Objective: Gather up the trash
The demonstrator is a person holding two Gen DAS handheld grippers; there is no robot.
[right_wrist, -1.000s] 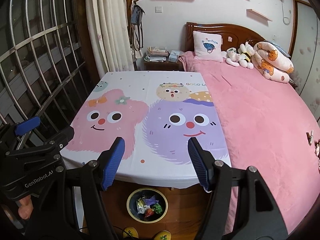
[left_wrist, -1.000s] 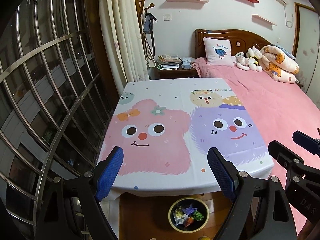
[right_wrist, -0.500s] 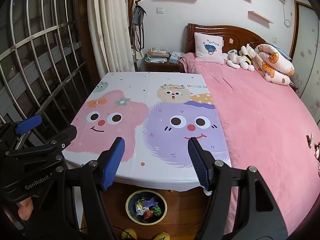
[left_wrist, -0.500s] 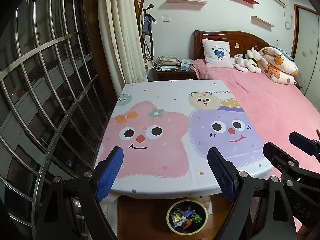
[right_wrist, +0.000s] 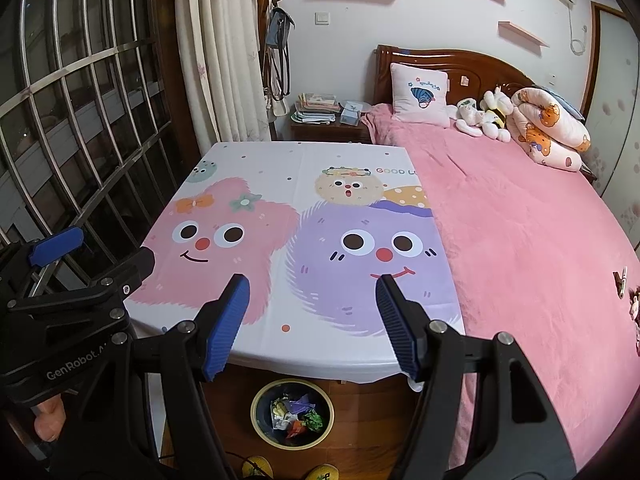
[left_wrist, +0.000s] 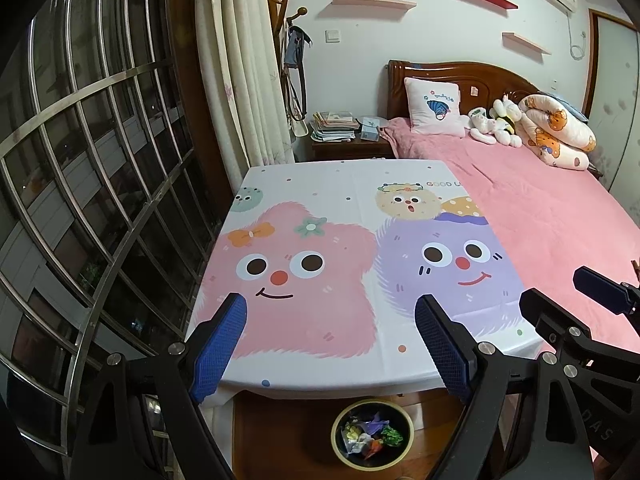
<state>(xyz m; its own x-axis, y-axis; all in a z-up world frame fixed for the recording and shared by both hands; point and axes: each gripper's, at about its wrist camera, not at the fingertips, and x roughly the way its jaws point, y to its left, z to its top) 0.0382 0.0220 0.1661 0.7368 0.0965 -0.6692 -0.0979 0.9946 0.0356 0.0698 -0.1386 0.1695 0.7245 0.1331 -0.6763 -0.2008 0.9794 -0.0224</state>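
view slid slightly toward bin [left_wrist: 372, 434] | two grippers: left [left_wrist: 330, 344], right [right_wrist: 312, 322] | jaws wide, empty

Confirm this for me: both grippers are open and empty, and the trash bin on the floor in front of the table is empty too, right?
Not quite. The trash bin already holds crumpled wrappers, as the right wrist view shows. The rest stands: the left gripper and right gripper are both open and empty, and the bin sits on the floor in front of the table.

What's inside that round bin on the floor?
The bin holds crumpled wrappers: purple, green, orange-red, yellow and silvery white. They pile on each other, so whatever lies below them, and the bin's bottom, stay hidden.
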